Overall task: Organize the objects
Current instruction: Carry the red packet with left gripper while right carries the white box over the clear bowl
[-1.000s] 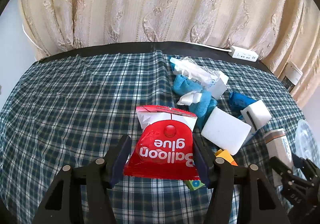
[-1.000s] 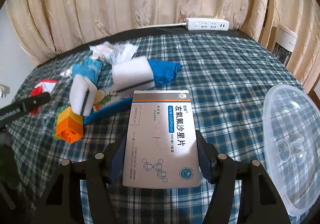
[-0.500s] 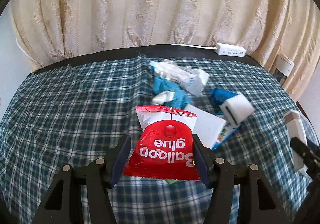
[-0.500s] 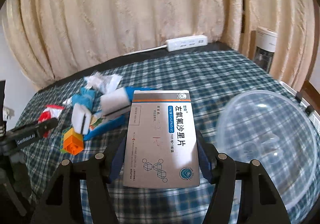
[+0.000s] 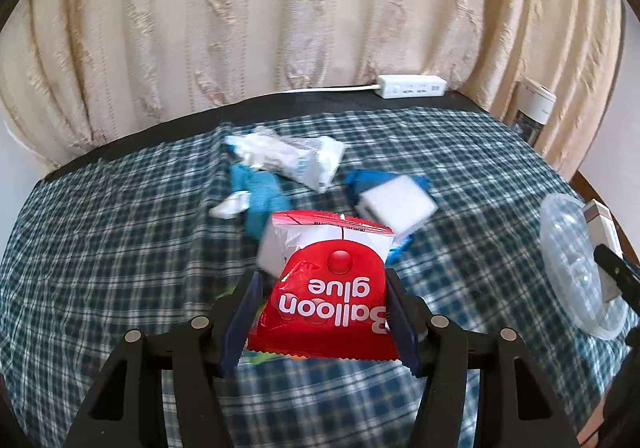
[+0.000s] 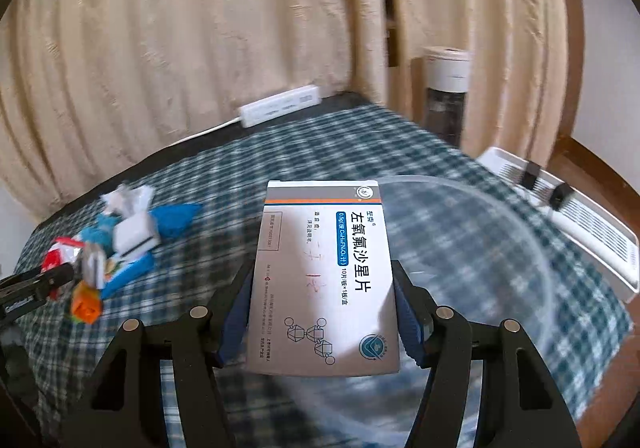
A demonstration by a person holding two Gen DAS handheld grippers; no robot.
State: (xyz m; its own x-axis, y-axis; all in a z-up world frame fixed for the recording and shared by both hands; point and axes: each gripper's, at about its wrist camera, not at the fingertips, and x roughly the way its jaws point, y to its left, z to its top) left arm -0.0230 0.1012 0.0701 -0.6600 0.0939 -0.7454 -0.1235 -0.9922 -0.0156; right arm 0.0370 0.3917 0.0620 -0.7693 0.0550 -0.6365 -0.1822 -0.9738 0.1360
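My left gripper (image 5: 322, 312) is shut on a red "Balloon glue" packet (image 5: 328, 296) and holds it above the checked tablecloth (image 5: 100, 248). My right gripper (image 6: 322, 312) is shut on a grey medicine box (image 6: 324, 280) and holds it over the near left part of a clear plastic bowl (image 6: 480, 248). The bowl also shows at the right of the left wrist view (image 5: 572, 260), with the medicine box (image 5: 600, 228) and right gripper behind it. The left gripper with the red packet (image 6: 60, 252) shows at the far left of the right wrist view.
A pile lies mid-table: white sponges (image 5: 396, 204), blue cloths (image 5: 256, 188), a plastic-wrapped pack (image 5: 292, 156), an orange block (image 6: 85, 306). A white power strip (image 5: 412, 86) lies at the back edge. A white tray (image 6: 568, 220) and a white-topped jar (image 6: 446, 96) stand beyond the table's right side.
Both grippers have lifted and swung right with their loads. The right gripper brought the medicine box over the clear bowl. The pile now lies farther away in both views.
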